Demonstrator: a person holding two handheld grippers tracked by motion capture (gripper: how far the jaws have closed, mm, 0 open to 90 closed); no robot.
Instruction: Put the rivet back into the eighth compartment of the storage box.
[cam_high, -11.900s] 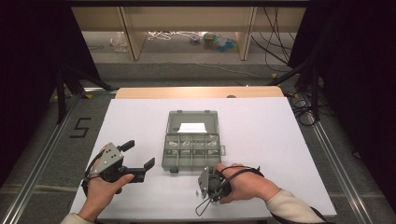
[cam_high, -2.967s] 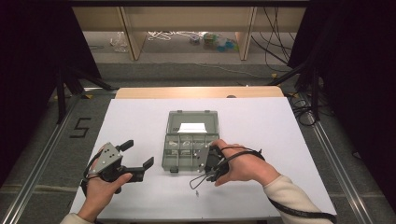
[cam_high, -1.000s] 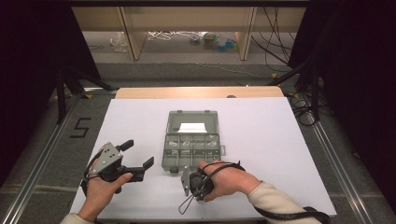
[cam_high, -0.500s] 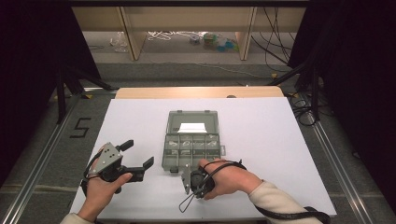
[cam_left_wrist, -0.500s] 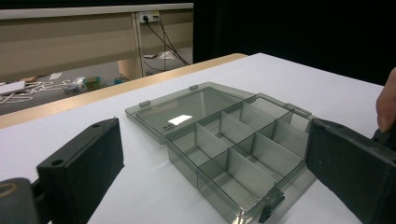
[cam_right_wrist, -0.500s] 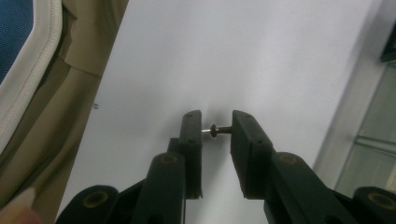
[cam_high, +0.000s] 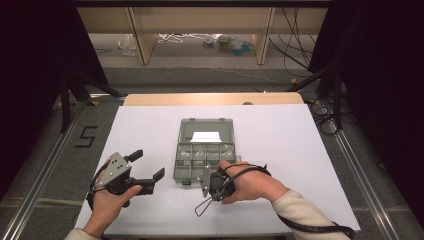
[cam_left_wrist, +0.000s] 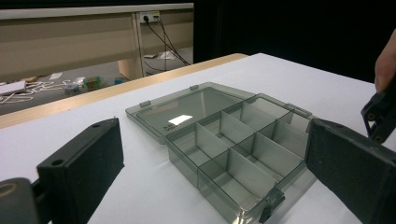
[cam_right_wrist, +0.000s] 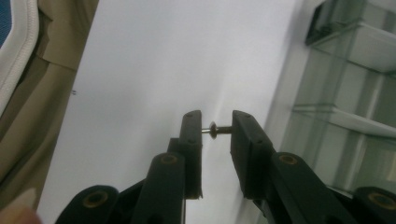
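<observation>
A grey see-through compartment box (cam_high: 205, 154) lies open mid-table, its lid (cam_high: 205, 132) flat on the far side; its compartments (cam_left_wrist: 233, 149) look empty. My right gripper (cam_high: 201, 181) hovers at the box's near edge, pointing left. It is shut on a small screw (cam_right_wrist: 215, 130), pinched end to end between the jaws of that gripper (cam_right_wrist: 215, 122). The box wall (cam_right_wrist: 355, 93) is just to the right in that view. My left gripper (cam_high: 148, 165) is held left of the box, open and empty. The left gripper (cam_left_wrist: 215, 163) looks across the box, and the right gripper (cam_left_wrist: 380, 114) shows at the edge.
The white tabletop (cam_high: 280, 135) has free room on all sides of the box. A wooden strip (cam_high: 210, 98) runs along the far edge. Cables and small items (cam_high: 220, 42) lie on the floor beyond. The person's clothing (cam_right_wrist: 42, 93) shows at the near edge.
The right gripper has moved a little away from the near table edge, toward the box's front. The left gripper has stayed still and open.
</observation>
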